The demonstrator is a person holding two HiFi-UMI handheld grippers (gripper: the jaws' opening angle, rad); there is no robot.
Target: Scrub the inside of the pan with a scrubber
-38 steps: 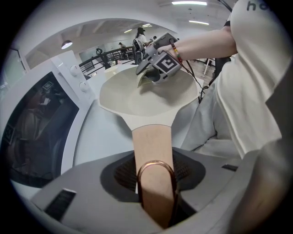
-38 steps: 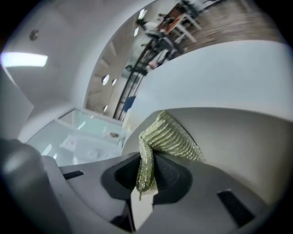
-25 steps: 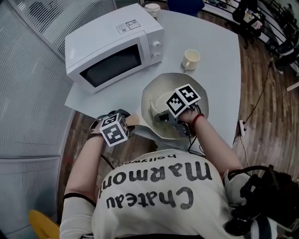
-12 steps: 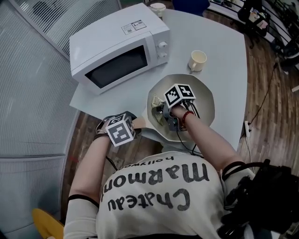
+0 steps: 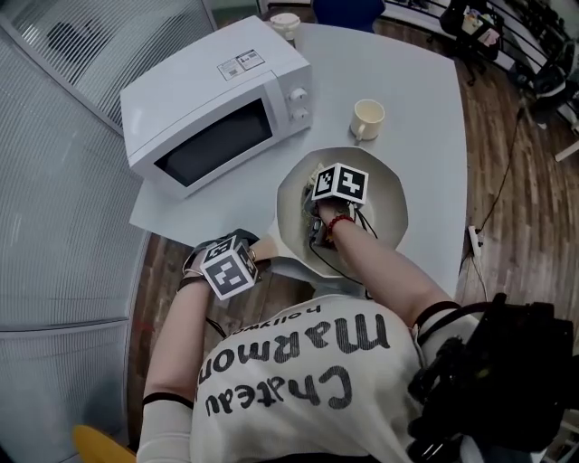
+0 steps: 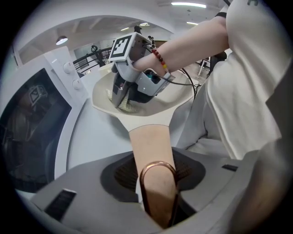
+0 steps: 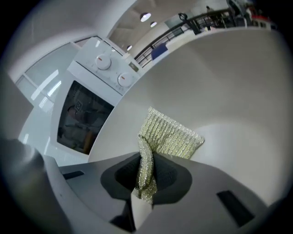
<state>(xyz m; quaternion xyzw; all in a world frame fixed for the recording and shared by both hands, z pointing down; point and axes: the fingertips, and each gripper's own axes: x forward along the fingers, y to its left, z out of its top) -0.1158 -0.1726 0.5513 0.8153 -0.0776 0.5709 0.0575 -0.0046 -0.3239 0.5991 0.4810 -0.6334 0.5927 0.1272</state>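
A cream pan (image 5: 384,194) sits on the table in front of me. Its tan handle (image 6: 153,155), with a copper hanging loop, lies between the jaws of my left gripper (image 6: 158,192), which grips it while the jaws open slightly. In the head view the left gripper (image 5: 256,250) is at the table's near edge. My right gripper (image 7: 145,178) is shut on a folded silver-green mesh scrubber (image 7: 171,135). The scrubber's free end rests against the pan's inner wall (image 7: 238,105). From the left, the right gripper (image 6: 122,101) reaches down into the pan bowl (image 6: 174,98).
A white microwave (image 5: 213,104) stands just left of the pan, close to its rim. A cream cup (image 5: 367,118) stands beyond the pan and a second cup (image 5: 285,23) at the table's far edge. My torso presses near the table's front edge.
The right gripper has carried the scrubber along the pan's left inner wall, from the near side toward the far side. The left gripper has stayed on the handle.
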